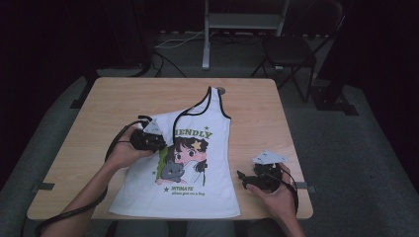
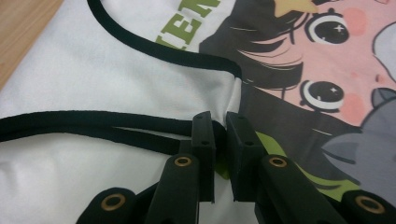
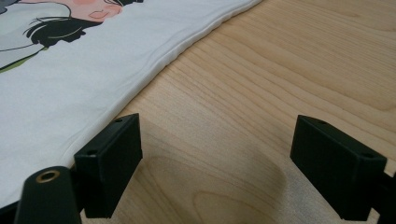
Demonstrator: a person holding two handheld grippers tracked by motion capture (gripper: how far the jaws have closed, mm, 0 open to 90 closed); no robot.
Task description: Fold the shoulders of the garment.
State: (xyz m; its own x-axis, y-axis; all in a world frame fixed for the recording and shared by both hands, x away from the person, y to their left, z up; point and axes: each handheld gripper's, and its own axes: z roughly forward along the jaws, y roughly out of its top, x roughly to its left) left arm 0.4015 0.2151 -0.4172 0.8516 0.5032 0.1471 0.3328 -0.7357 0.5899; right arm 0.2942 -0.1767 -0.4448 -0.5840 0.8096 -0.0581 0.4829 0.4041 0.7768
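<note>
Left tongs (image 2: 219,140) nearly shut, pinching top's (image 1: 207,148) folded strap mid-table. Right tongs (image 3: 215,163) wide open, empty, on wood beside hem. Thin pinch: fabric prob slips, fold falls back.

This looks like a recording lab or studio rather than a home. A single light wooden table (image 1: 247,103) stands lit while the room around it stays dark. At twelve o'clock beyond it, a grey metal stand (image 1: 242,22) rises from grey carpet (image 1: 356,143), with loose cables (image 1: 173,42) at eleven and a black folding chair (image 1: 291,49) at one o'clock.
</note>
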